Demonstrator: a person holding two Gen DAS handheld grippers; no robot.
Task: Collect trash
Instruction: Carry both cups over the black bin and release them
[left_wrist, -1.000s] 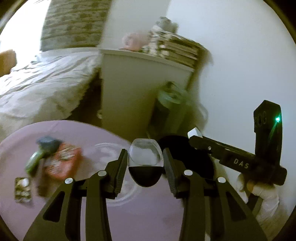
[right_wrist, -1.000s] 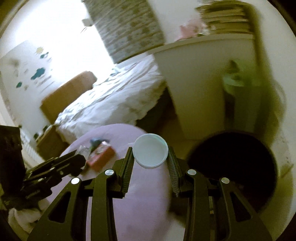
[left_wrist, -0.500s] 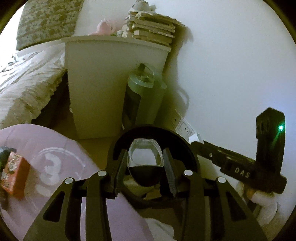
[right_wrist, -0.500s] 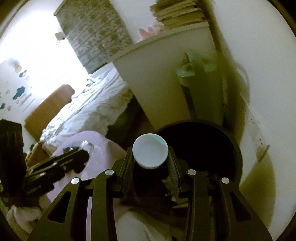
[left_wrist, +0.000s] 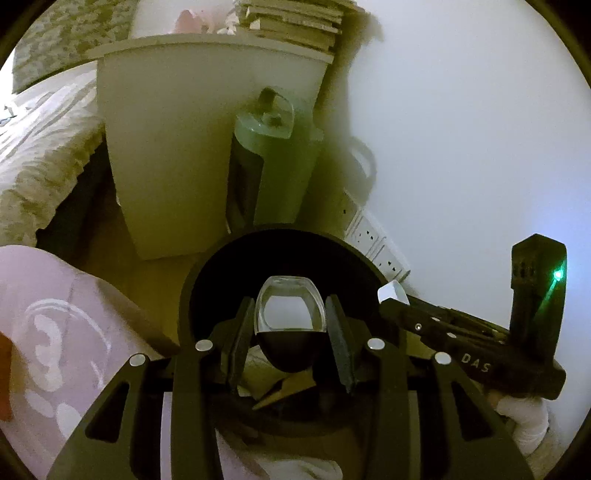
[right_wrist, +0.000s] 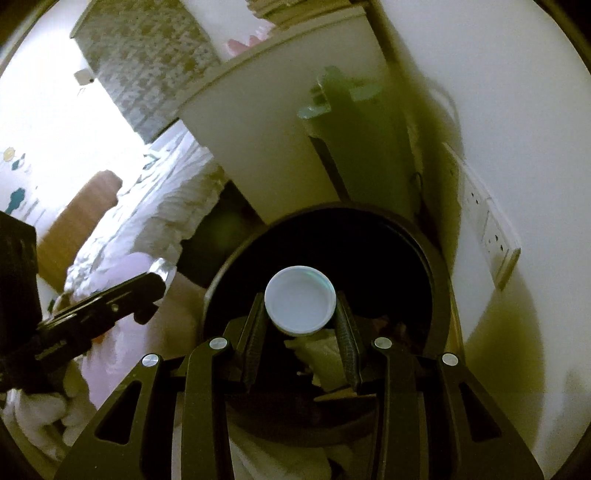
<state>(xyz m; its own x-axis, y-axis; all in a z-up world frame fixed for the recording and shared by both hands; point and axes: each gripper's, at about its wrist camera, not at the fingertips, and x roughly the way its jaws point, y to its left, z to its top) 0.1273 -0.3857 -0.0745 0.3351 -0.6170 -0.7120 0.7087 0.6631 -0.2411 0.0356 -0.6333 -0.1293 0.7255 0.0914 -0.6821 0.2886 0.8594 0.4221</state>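
My left gripper (left_wrist: 290, 326) is shut on a clear plastic cup (left_wrist: 290, 310) with dark liquid in its lower part, held over the open black trash bin (left_wrist: 207, 280). My right gripper (right_wrist: 300, 314) is shut on a white round lid (right_wrist: 300, 304), held over the same bin (right_wrist: 436, 266). Paper scraps (left_wrist: 284, 387) lie inside the bin. The right gripper also shows at the right of the left wrist view (left_wrist: 391, 291), and the left gripper at the left of the right wrist view (right_wrist: 155, 284).
A white cabinet (left_wrist: 177, 155) and a green cylindrical appliance (left_wrist: 269, 162) stand behind the bin against a white wall with sockets (left_wrist: 373, 243). A purple round table (left_wrist: 55, 332) is at the left. A bed (left_wrist: 33, 155) lies beyond.
Both grippers have moved from above the purple table to above the black bin, each still holding its item. The table items have left the view.
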